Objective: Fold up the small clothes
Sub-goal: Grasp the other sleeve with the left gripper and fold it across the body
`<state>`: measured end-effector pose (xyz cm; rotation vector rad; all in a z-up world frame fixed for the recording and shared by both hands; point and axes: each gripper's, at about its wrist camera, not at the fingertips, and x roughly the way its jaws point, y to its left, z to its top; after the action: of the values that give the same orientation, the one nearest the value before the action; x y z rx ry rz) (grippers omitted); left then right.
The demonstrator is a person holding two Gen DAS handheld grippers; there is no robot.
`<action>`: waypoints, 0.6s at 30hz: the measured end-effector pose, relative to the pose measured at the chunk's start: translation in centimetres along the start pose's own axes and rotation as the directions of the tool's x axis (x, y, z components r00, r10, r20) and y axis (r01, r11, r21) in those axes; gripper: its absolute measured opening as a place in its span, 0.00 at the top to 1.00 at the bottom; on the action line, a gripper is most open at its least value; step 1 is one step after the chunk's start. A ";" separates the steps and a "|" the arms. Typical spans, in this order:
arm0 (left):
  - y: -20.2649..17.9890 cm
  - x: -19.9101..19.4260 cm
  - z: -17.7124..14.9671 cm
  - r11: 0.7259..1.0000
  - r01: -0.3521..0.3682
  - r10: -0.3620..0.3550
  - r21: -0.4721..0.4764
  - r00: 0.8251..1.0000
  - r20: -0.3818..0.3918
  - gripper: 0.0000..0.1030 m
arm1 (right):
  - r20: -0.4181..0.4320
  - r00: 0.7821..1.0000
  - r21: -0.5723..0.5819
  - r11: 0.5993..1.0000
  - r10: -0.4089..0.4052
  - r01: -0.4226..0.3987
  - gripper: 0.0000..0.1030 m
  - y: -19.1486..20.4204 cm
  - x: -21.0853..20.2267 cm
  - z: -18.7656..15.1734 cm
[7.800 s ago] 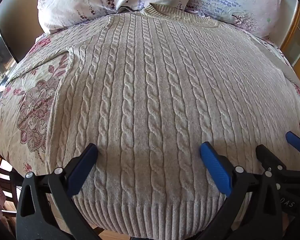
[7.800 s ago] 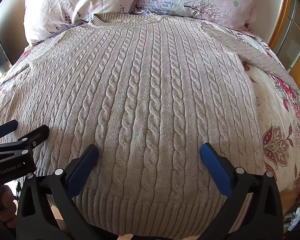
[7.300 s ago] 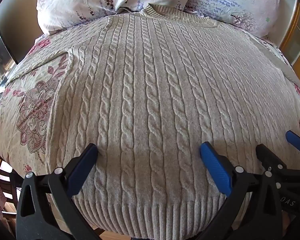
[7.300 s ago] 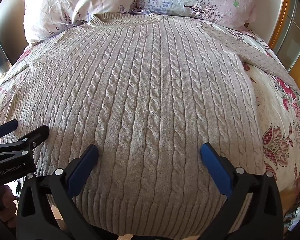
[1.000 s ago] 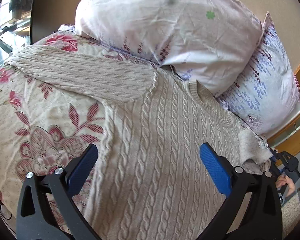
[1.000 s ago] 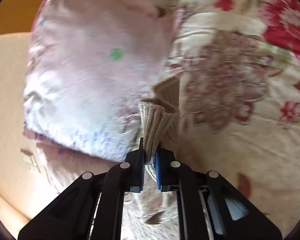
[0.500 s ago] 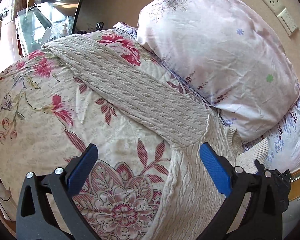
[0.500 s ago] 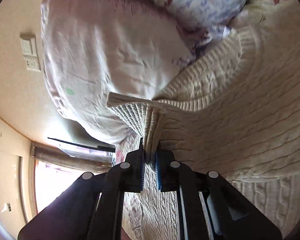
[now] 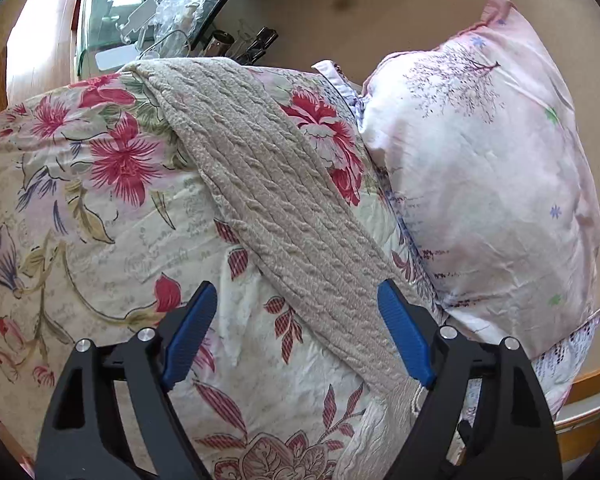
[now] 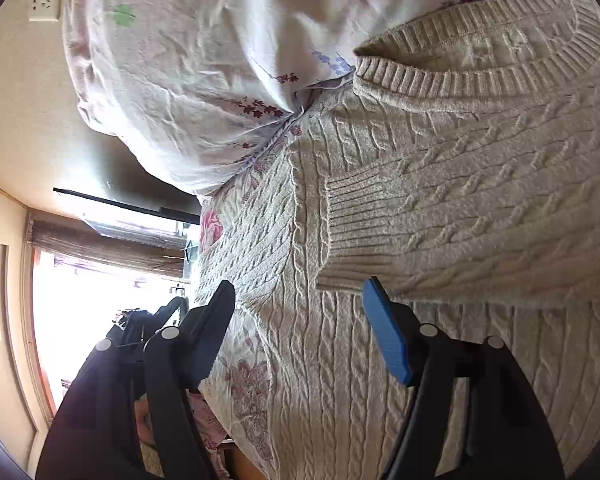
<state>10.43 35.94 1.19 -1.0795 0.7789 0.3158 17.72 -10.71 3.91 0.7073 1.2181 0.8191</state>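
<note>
Floral cotton, cream with red and pink blooms, covers the bed as a bedspread (image 9: 100,216), and on it lies a beige cable-knit sweater (image 10: 380,380), spread flat with its ribbed collar (image 10: 440,80) up near the pillows. A pale pink pillow (image 9: 480,168) with a printed tree rests at the head of the bed, touching the sweater's shoulder edge in the right wrist view. One sleeve (image 9: 268,200) runs diagonally out across the bedspread toward a glass-topped table (image 9: 112,28). The other sleeve (image 10: 480,216) is folded across the chest, its ribbed cuff (image 10: 348,224) lying on the body. The left gripper (image 9: 296,328) has its blue-padded jaws spread, straddling the outstretched sleeve. The right gripper (image 10: 300,320) hangs just above the folded cuff, jaws spread and holding nothing.
</note>
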 end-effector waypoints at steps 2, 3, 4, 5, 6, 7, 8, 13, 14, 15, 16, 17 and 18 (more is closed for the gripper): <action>1.2 0.7 1.3 0.997 0.018 -0.018 -0.075 1.000 -0.005 0.30 | 0.011 1.000 -0.008 1.000 -0.003 0.003 0.29 -0.6 -1.4 -0.4; 1.8 1.0 1.9 0.993 0.039 -0.039 -0.114 0.999 -0.001 0.33 | 0.013 1.000 -0.010 1.000 -0.013 0.013 0.29 -1.0 -2.1 -0.6; 2.3 1.0 2.4 0.987 0.058 -0.058 -0.148 0.998 0.007 0.36 | 0.013 1.000 -0.009 1.000 -0.024 0.024 0.29 -1.2 -2.5 -1.0; 2.6 1.2 3.0 0.982 0.072 -0.071 -0.175 0.997 0.010 0.37 | 0.014 0.999 -0.001 0.999 -0.034 0.034 0.29 -1.6 -2.9 -1.5; 2.9 1.3 3.4 0.977 0.085 -0.084 -0.197 0.996 0.011 0.40 | 0.014 0.999 0.009 0.999 -0.039 0.039 0.29 -2.1 -3.3 -1.8; 3.2 1.5 3.9 0.972 0.094 -0.093 -0.214 0.996 0.014 0.44 | 0.015 0.999 0.022 0.999 -0.042 0.042 0.29 -2.7 -3.8 -2.1; 3.4 1.7 4.2 0.968 0.101 -0.101 -0.230 0.995 0.015 0.47 | 0.019 0.999 0.037 0.998 -0.044 0.044 0.29 -3.2 -4.4 -2.4; 4.7 2.6 5.4 0.943 0.126 -0.122 -0.307 0.992 0.033 0.78 | 0.040 0.998 0.064 0.997 -0.054 0.051 0.29 -4.3 -6.1 -3.1; 4.9 2.8 5.5 0.941 0.128 -0.125 -0.314 0.992 0.029 0.83 | 0.048 0.997 0.064 0.997 -0.054 0.051 0.29 -4.5 -6.7 -3.1; 4.9 3.2 5.6 0.941 0.127 -0.127 -0.313 0.992 0.022 0.93 | 0.056 0.997 0.065 0.997 -0.054 0.051 0.29 -4.6 -7.2 -3.2; 4.6 3.3 5.5 0.943 0.133 -0.133 -0.306 0.991 0.022 0.93 | 0.063 0.996 0.066 0.996 -0.056 0.052 0.29 -4.6 -7.0 -3.0; 4.2 3.1 5.4 0.944 0.143 -0.141 -0.296 0.990 0.030 0.94 | 0.070 0.996 0.069 0.996 -0.057 0.052 0.28 -4.7 -7.0 -2.9; 3.5 2.9 5.2 0.944 0.175 -0.171 -0.280 0.984 0.040 0.94 | 0.078 0.995 0.073 0.996 -0.058 0.052 0.28 -5.0 -7.5 -3.0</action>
<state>12.54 41.68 -1.89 -1.4048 0.6310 0.2904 14.51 -19.61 3.05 0.7541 1.1941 0.6981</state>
